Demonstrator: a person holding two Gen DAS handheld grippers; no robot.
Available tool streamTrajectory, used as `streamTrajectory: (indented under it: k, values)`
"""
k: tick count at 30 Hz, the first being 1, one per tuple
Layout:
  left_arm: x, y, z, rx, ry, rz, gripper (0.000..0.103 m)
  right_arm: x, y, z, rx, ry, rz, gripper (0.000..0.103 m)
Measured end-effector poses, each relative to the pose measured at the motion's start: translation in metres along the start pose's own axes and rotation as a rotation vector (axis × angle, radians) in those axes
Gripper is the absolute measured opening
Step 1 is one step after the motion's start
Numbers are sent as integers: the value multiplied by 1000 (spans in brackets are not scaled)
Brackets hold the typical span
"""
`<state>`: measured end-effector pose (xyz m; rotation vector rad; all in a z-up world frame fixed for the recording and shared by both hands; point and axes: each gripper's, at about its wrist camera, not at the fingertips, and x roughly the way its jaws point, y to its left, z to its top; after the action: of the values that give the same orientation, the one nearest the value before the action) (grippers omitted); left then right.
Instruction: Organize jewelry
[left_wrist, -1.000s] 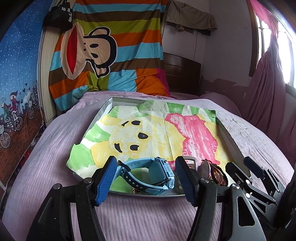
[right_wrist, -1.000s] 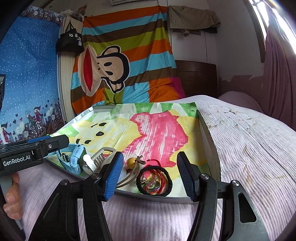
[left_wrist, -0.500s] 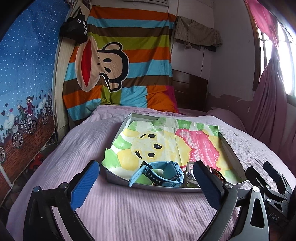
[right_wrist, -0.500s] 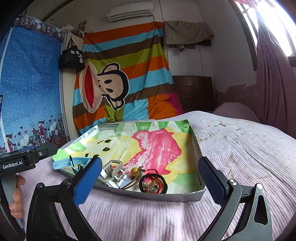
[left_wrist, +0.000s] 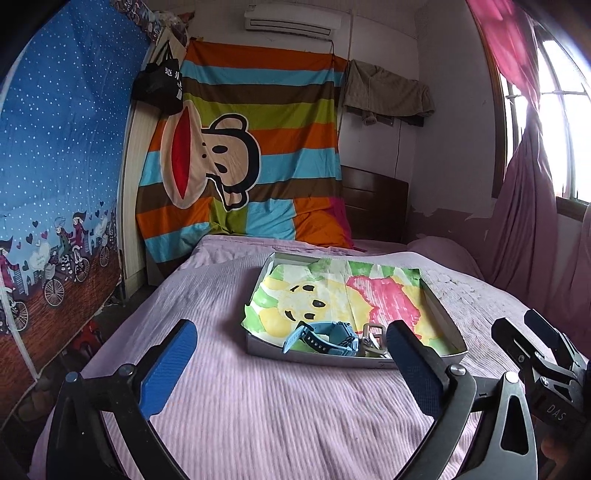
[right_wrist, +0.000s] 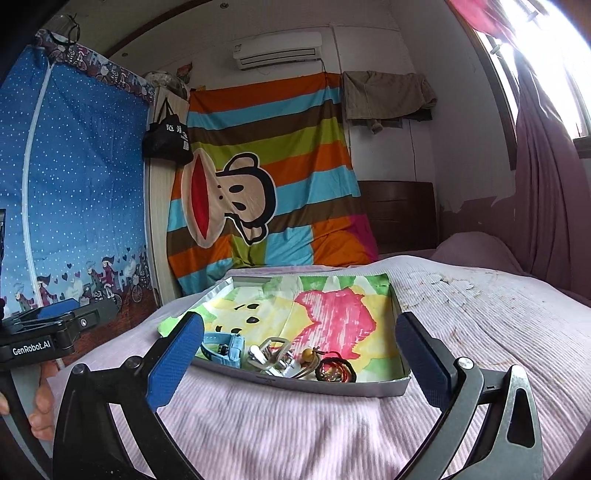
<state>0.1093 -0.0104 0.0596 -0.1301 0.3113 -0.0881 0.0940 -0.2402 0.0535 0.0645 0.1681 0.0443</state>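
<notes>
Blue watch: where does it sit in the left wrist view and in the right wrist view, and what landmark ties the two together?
Left wrist: the blue watch lies at the tray's near edge, just right of centre, between the open left gripper's fingers.
Right wrist: the watch lies in the tray's near-left corner, beside the right gripper's left finger.
Shared landmark: the monkey blanket hanging behind the bed.

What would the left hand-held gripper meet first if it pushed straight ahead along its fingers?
Probably the near wall of the tray, with the blue watch just behind it. The left hand-held gripper is open and above the pink bedspread; depth is uncertain.
</notes>
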Motion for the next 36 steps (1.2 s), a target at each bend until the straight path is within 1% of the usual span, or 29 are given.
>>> streamTrajectory:
  k: [9, 15, 22, 27, 31, 36]
  values:
    - [-30, 5, -9, 11, -21, 4, 103, -31, 9, -4, -13, -2, 22, 102]
    - [-48, 11, -25, 15, -8, 2, 103, -52, 19, -11, -35, 6, 27, 102]
    - [-64, 18, -42, 34, 6, 28, 103, -70, 23, -30, -30, 42, 12, 102]
    - [-69, 15, -54, 90, 16, 60, 103, -82, 22, -37, -28, 57, 3, 102]
    - [-74, 16, -60, 100, 19, 65, 103, -81, 23, -43, -40, 87, -10, 102]
    - [-75, 17, -58, 107, 33, 57, 103, -77, 25, -50, -43, 119, -23, 102]
